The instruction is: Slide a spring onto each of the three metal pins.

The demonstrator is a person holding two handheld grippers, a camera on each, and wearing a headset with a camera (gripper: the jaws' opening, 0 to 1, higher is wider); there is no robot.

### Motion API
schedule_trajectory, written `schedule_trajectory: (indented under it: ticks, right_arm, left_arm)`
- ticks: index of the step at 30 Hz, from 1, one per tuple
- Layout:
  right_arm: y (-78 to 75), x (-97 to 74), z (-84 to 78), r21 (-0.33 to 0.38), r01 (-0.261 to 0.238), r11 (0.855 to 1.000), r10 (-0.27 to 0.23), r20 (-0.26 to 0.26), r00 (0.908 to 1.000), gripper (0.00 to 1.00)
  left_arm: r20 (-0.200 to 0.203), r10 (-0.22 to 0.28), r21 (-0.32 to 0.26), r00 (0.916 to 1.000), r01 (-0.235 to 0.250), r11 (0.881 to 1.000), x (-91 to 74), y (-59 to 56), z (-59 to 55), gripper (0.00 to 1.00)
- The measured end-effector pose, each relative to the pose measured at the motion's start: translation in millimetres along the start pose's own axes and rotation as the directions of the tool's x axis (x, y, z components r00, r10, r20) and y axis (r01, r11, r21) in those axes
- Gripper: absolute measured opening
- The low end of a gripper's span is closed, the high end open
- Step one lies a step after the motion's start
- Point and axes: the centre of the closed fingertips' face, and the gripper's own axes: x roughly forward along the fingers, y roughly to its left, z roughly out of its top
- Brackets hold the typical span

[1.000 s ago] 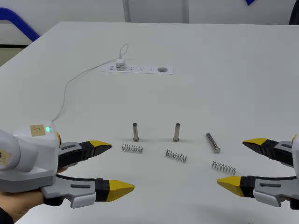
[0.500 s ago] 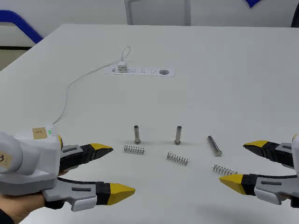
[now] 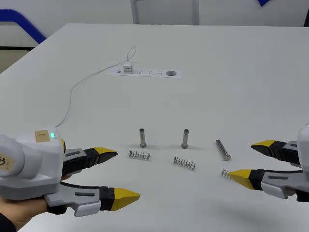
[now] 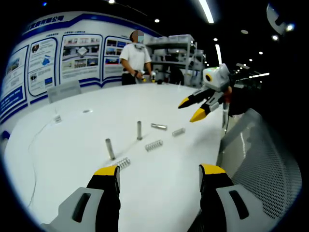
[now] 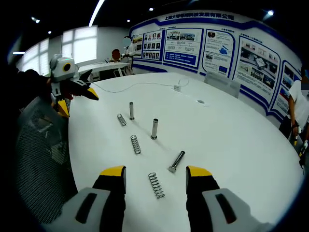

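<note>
Lying loose on the white table (image 3: pixel 231 72), all three small coiled wire springs wait unthreaded, so no part of the job looks done yet. The left spring (image 3: pixel 139 154) and middle spring (image 3: pixel 184 163) sit just near of two upright silver metal pins, the left pin (image 3: pixel 142 137) and middle pin (image 3: pixel 185 138); the third pin (image 3: pixel 222 149) lies on its side at the right. The yellow-tipped right gripper (image 3: pixel 240 159), jaws wide and empty, hovers by the right spring (image 3: pixel 225 172). The left gripper (image 3: pixel 126 175), equally wide and empty, hangs near-left of the row.
</note>
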Motion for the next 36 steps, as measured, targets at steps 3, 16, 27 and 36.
schedule_trajectory:
  ticks: [3,16,27,36]
  right_arm:
    - [-2.4,3.6,2.5,-0.008,0.005,1.000,-0.005,-0.013,0.9999,0.49]
    - [-18.4,19.2,8.8,-0.016,0.032,0.999,-0.032,-0.053,0.9981,0.42]
    - [-28.0,32.7,11.1,-0.032,0.047,0.998,-0.050,-0.088,0.9949,0.38]
    - [-38.5,45.8,16.5,-0.045,0.067,0.997,-0.072,-0.124,0.9896,0.33]
  left_arm:
    - [0.000,0.000,0.000,1.0000,0.000,1.000,0.0,-0.1,0.0,0.67]
    - [0.006,-0.003,0.002,1.0000,0.003,1.000,0.0,-1.0,1.1,0.67]
    - [0.001,-0.011,0.006,0.9999,0.011,1.000,0.7,-2.5,0.6,0.67]
    - [-0.005,-0.012,0.008,0.9999,0.012,1.000,1.3,-2.7,-0.2,0.67]
